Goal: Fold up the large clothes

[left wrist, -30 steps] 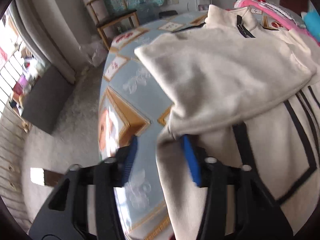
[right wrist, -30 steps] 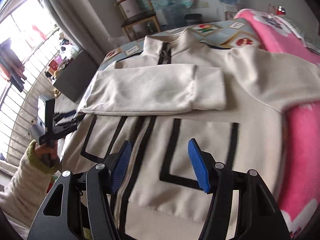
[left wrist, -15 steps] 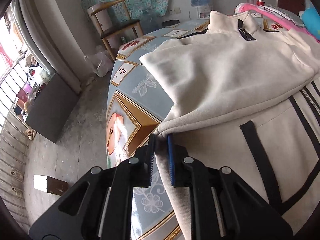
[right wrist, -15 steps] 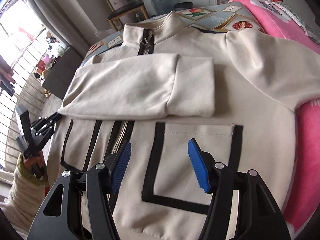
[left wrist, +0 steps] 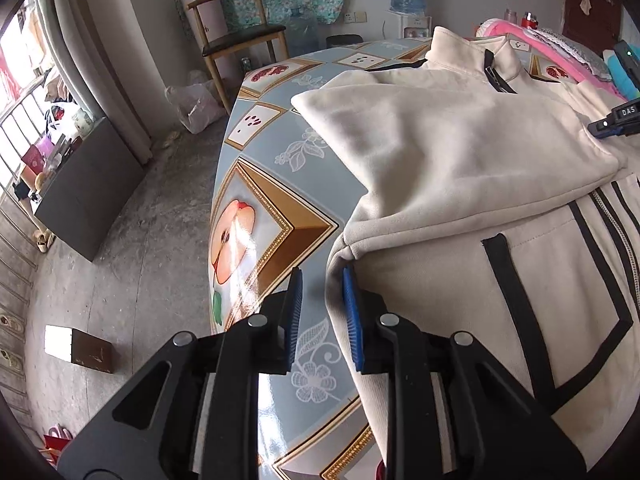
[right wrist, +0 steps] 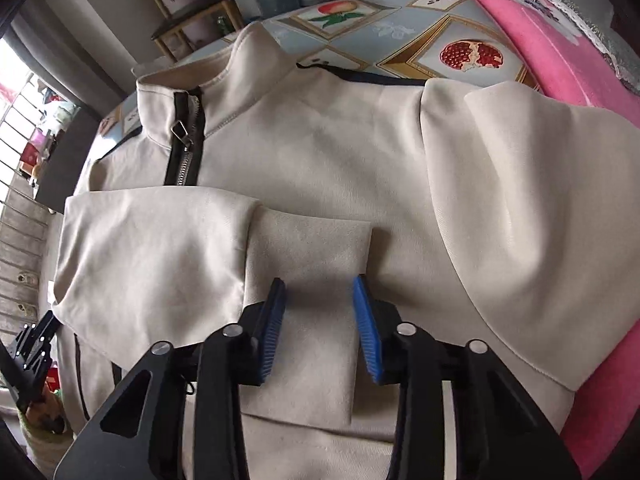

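A cream zip jacket (left wrist: 460,152) with black stripes lies front up on the table (left wrist: 256,184). One sleeve (right wrist: 160,260) is folded across its chest (right wrist: 340,152). My left gripper (left wrist: 322,312) hovers at the jacket's left side edge. Its jaws are opening, the fabric edge sits loose by the right pad (left wrist: 352,312), and it shows small at the right wrist view's left margin (right wrist: 32,344). My right gripper (right wrist: 320,320) is low over the folded sleeve's cuff (right wrist: 312,248), jaws closing, pads apart either side of the cuff. Its tip shows at the left wrist view's right edge (left wrist: 616,120).
A pink blanket (right wrist: 560,64) lies along the table's right side, partly under the other sleeve. Beyond the table's left edge are bare floor, a wooden chair (left wrist: 236,36), a dark cabinet (left wrist: 84,184) and a small box (left wrist: 78,348).
The left gripper closed on the jacket's side edge, then parted again. The right gripper moved forward and down from the lower front of the jacket to the folded sleeve's cuff.
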